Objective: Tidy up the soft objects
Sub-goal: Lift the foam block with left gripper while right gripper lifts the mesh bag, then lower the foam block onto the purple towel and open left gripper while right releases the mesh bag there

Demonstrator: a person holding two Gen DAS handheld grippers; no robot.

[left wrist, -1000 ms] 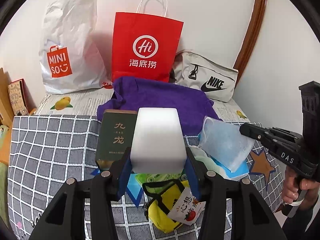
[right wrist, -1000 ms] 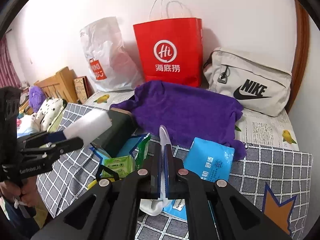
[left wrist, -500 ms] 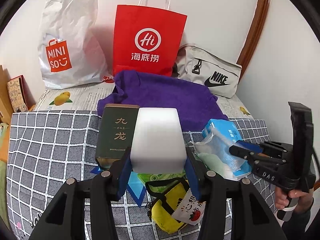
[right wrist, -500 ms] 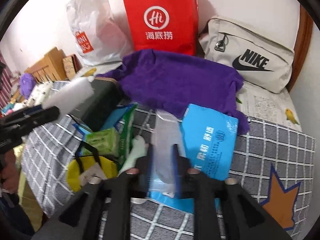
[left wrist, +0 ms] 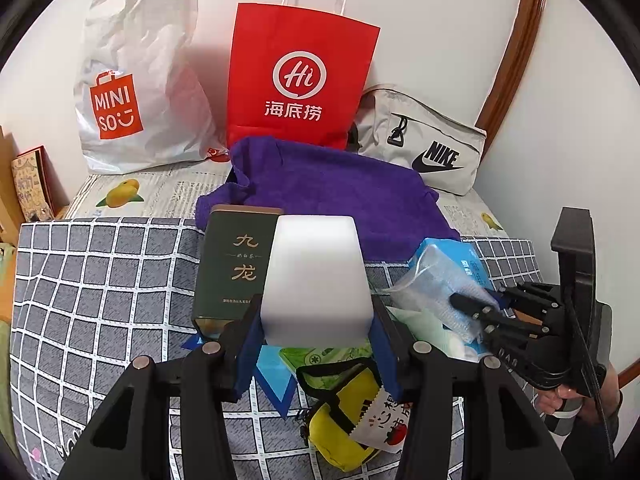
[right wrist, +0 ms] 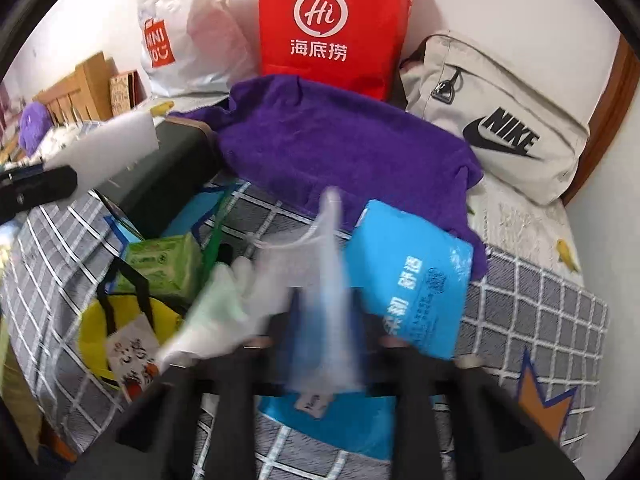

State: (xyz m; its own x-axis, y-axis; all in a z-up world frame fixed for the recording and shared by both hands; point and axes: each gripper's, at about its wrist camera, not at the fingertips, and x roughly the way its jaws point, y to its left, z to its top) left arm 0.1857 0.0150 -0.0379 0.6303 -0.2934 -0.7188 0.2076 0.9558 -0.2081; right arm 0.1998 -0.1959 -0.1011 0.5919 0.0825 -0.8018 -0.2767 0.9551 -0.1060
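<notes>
My left gripper (left wrist: 316, 312) is shut on a white foam block (left wrist: 316, 264), held above a dark green tin box (left wrist: 236, 264). The right gripper (left wrist: 476, 312) comes in from the right, low over the pile. Its jaws are closing on a clear bubble-plastic bag (left wrist: 436, 280). In the right wrist view that gripper (right wrist: 326, 320) is blurred, and the clear bag (right wrist: 328, 264) stands up between its fingers. Beneath it lie a blue tissue pack (right wrist: 416, 280) and a pale green glove (right wrist: 224, 312). A purple towel (left wrist: 332, 188) lies crumpled behind.
A yellow pouch (left wrist: 344, 432) and a green tissue pack (right wrist: 164, 264) lie on the checked grey cover (left wrist: 100, 300). A red paper bag (left wrist: 296, 76), a white Miniso bag (left wrist: 136, 80) and a grey Nike pouch (left wrist: 424, 148) stand against the wall. A person's hand (left wrist: 560, 396) holds the right gripper.
The right gripper has sunk toward the pile with the clear bag, tipping further down; its jaws parted briefly and came together again. The left gripper and foam block have stayed put.
</notes>
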